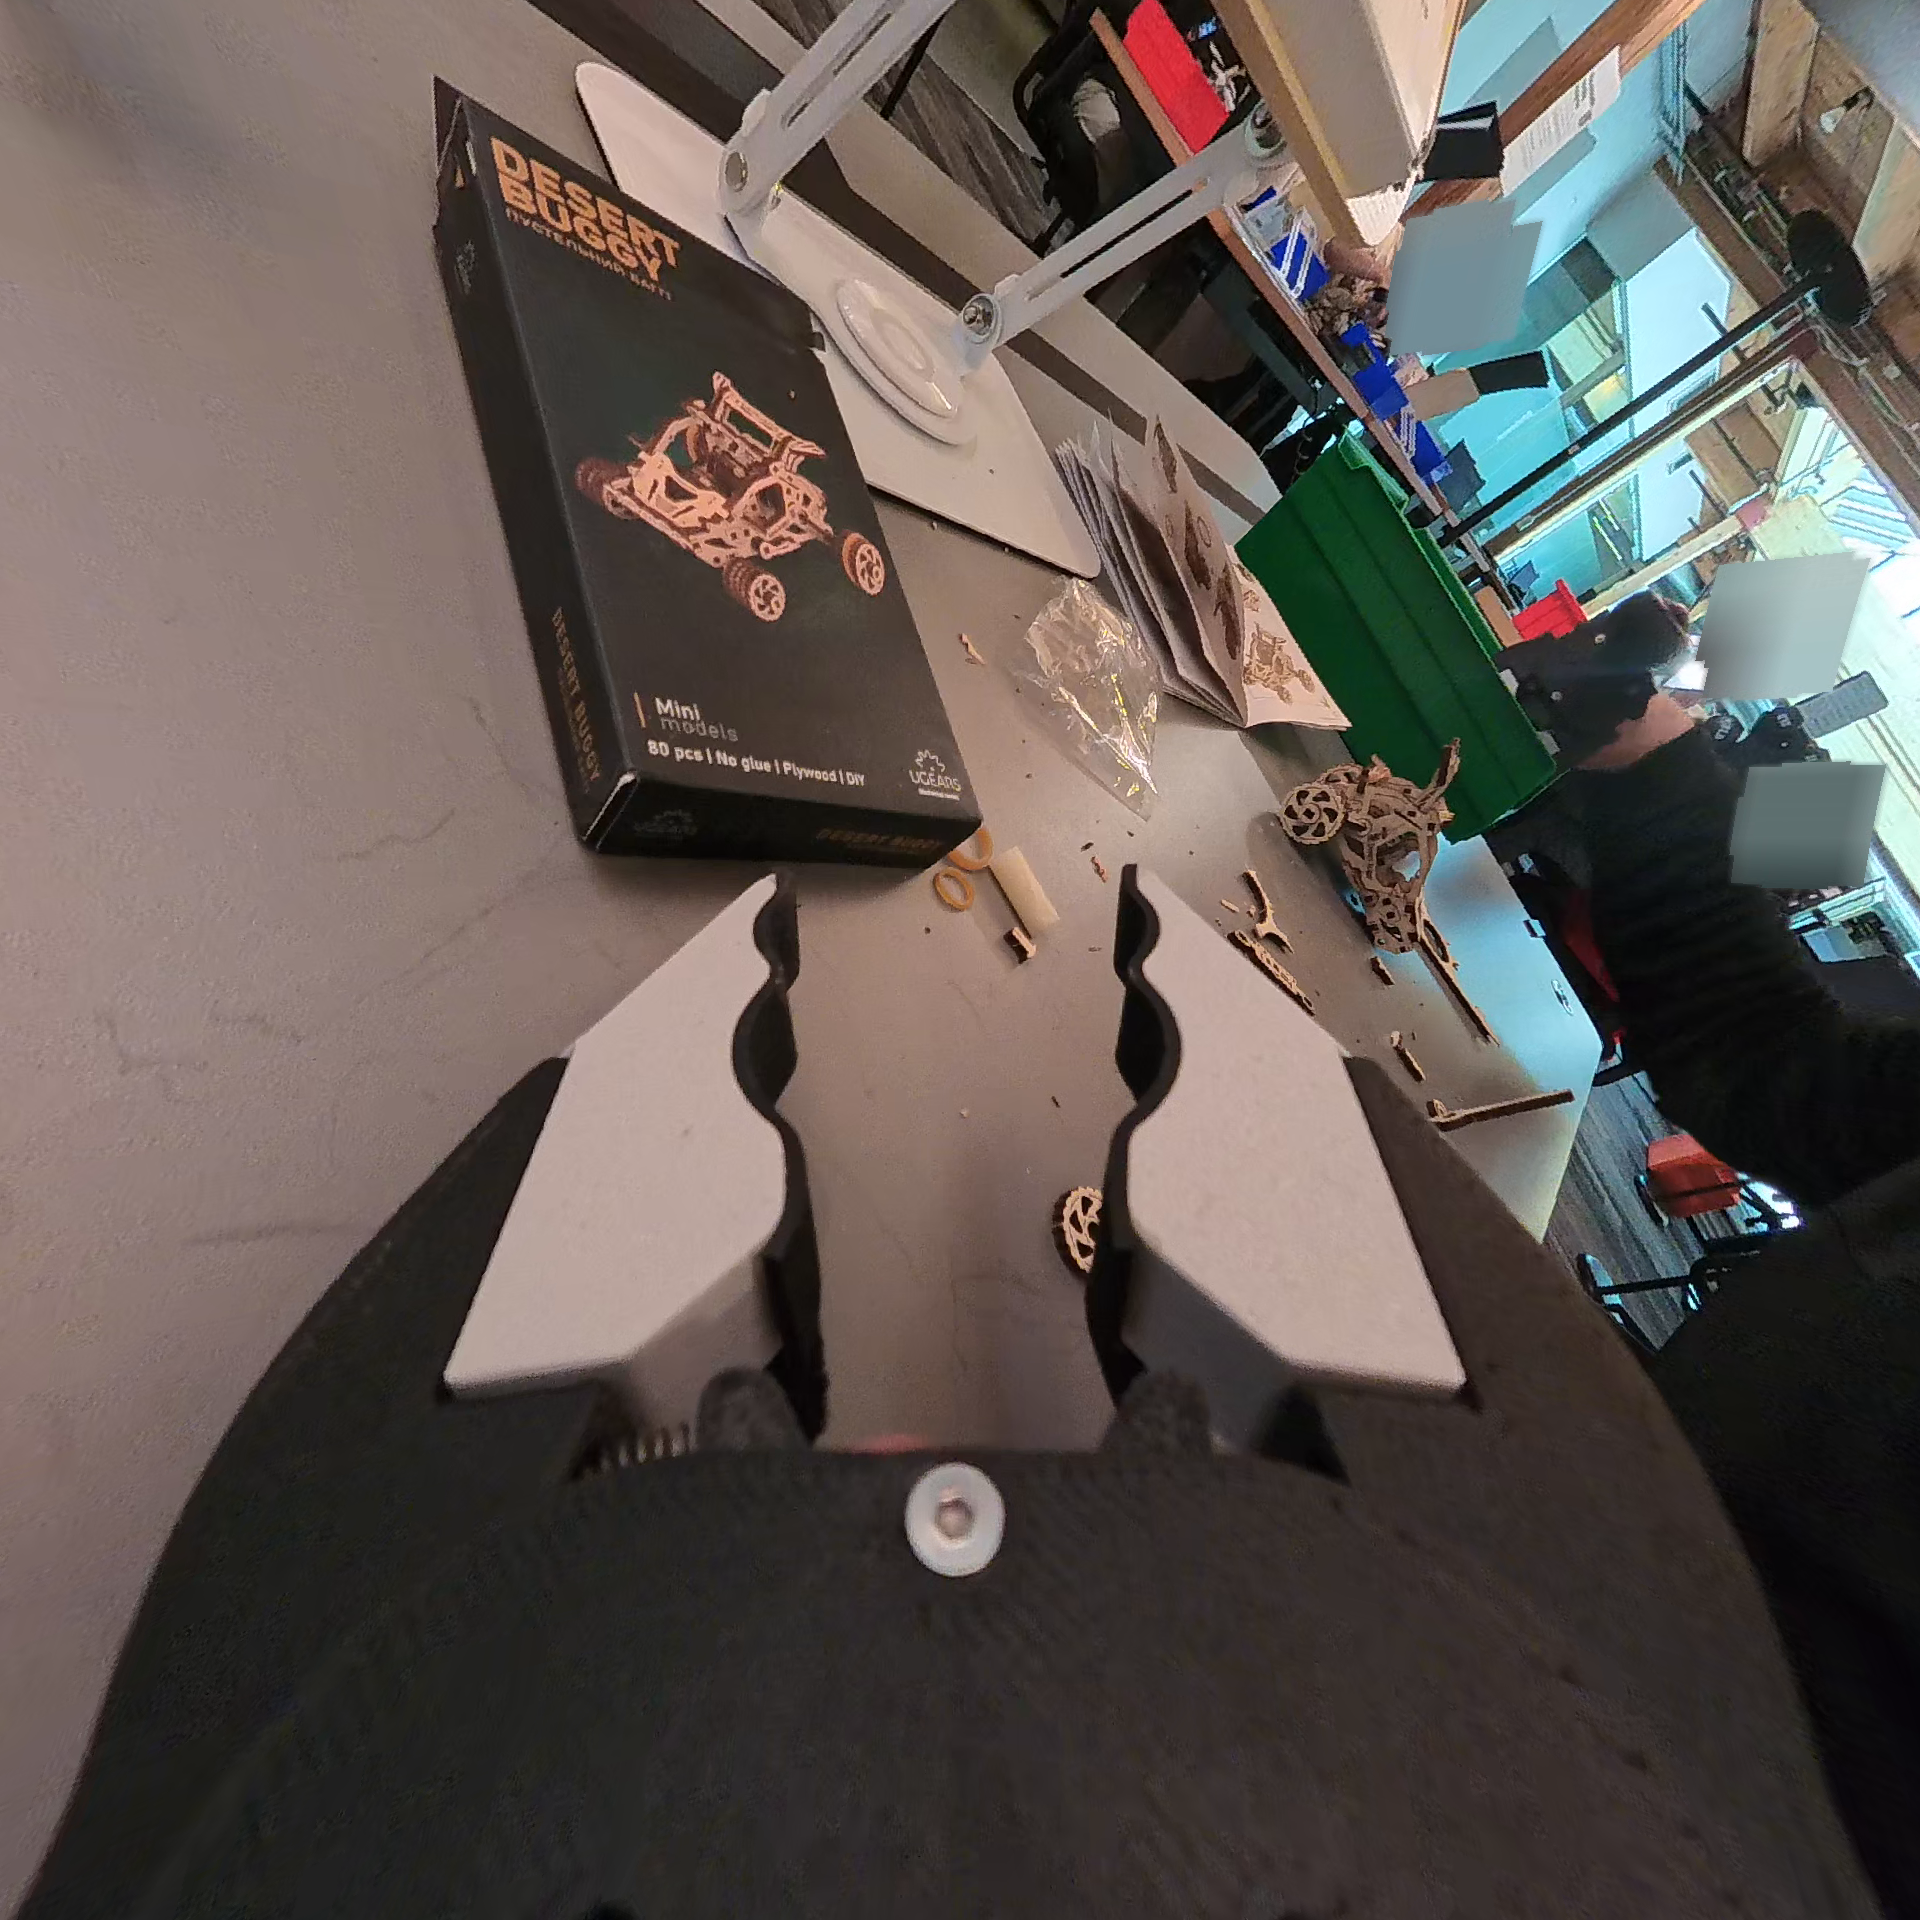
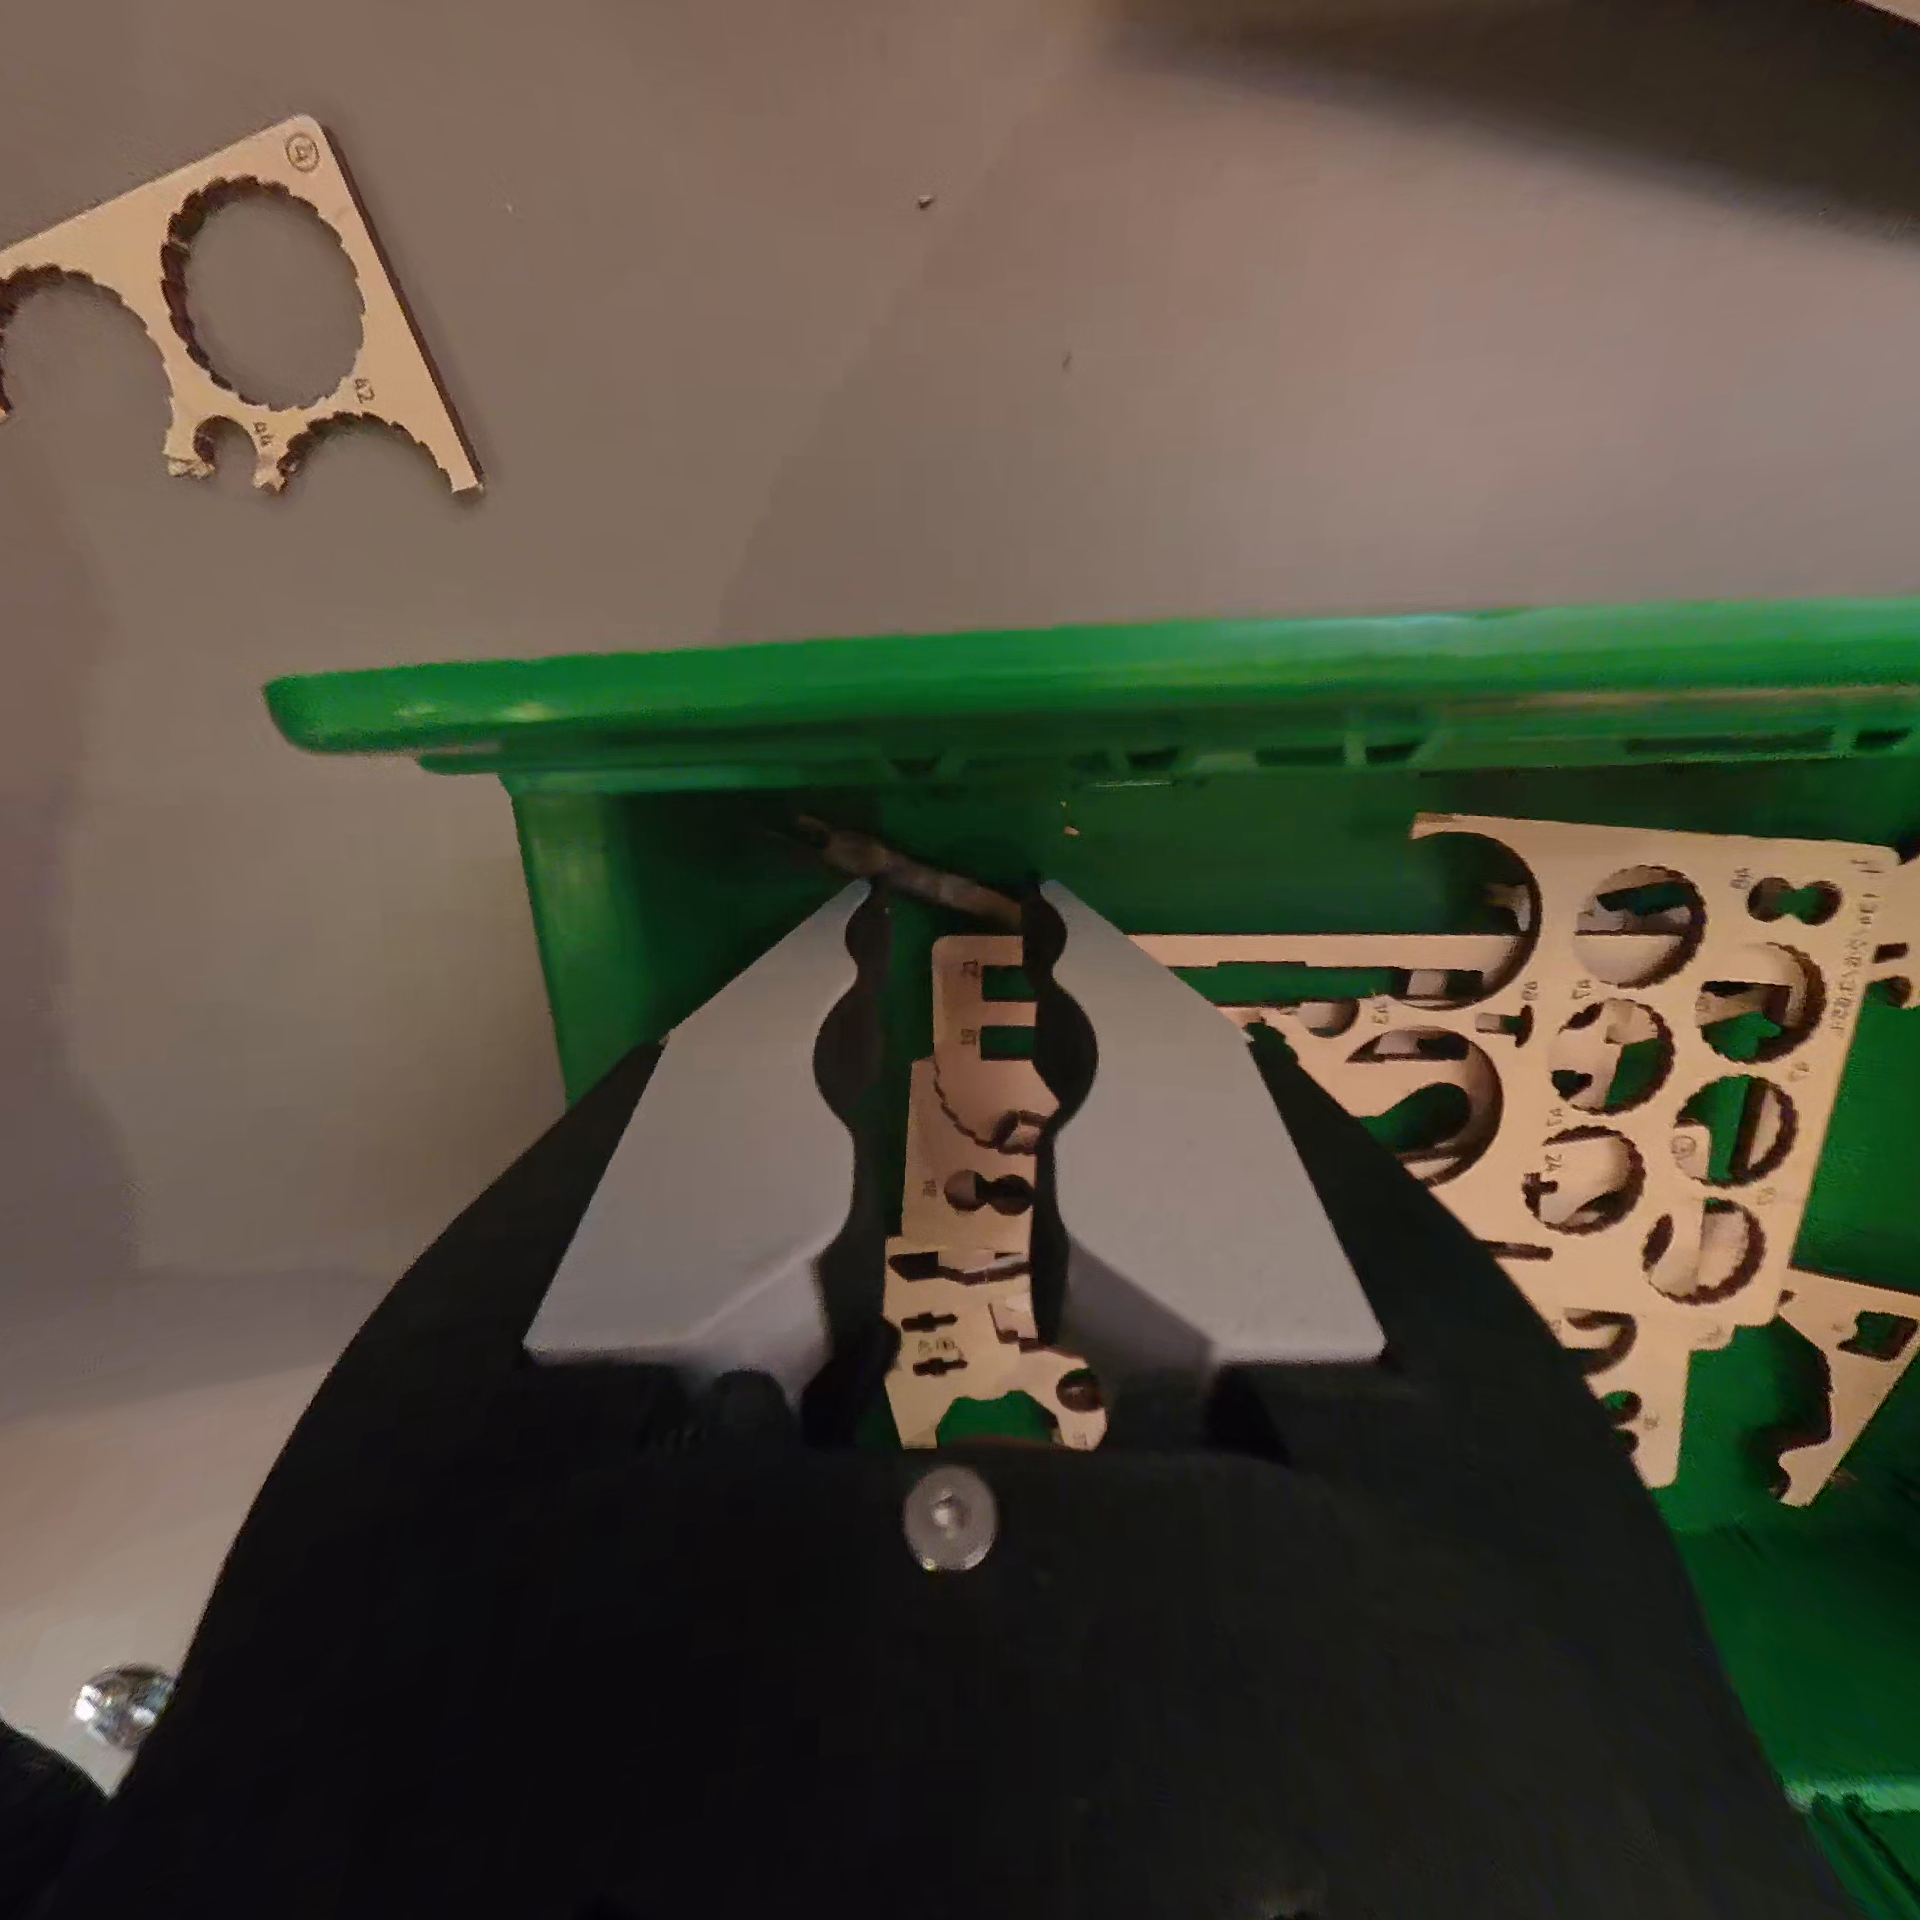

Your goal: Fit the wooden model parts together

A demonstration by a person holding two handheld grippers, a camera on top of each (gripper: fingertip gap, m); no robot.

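The wooden model parts are spread over two places: loose pieces and a half-built model [image 1: 1361,842] on the grey table [image 1: 260,623], and punched-out plywood sheets [image 2: 1621,1091] inside the green bin [image 2: 1039,686].

The right gripper [image 2: 954,894] is seen reaching into the bin, its jaws a narrow gap apart; a thin dark wooden strip [image 2: 914,883] lies across the fingertips, but whether it is actually pinched cannot be told. The left gripper [image 1: 951,894] is held over the table with its jaws wide apart and nothing between them; a small wooden wheel [image 1: 1081,1231] lies just beside its right finger.

The parts are judged to be light, stiff and brittle thin plywood, easily snapped at narrow necks and lattice work. They would best be gripped across flat faces or solid rims, not on thin spokes or tabs, and pressed gently.

Further out, a dark kit box [image 1: 675,499] showing a buggy picture is seen flat on the table, with an open instruction booklet [image 1: 1195,582], a clear plastic bag [image 1: 1101,675] and rubber bands [image 1: 961,873] near it. A sheet offcut [image 2: 260,312] lies beyond the bin. Printed writing is carried by the box and small numbers by the sheets; none is repeated here.
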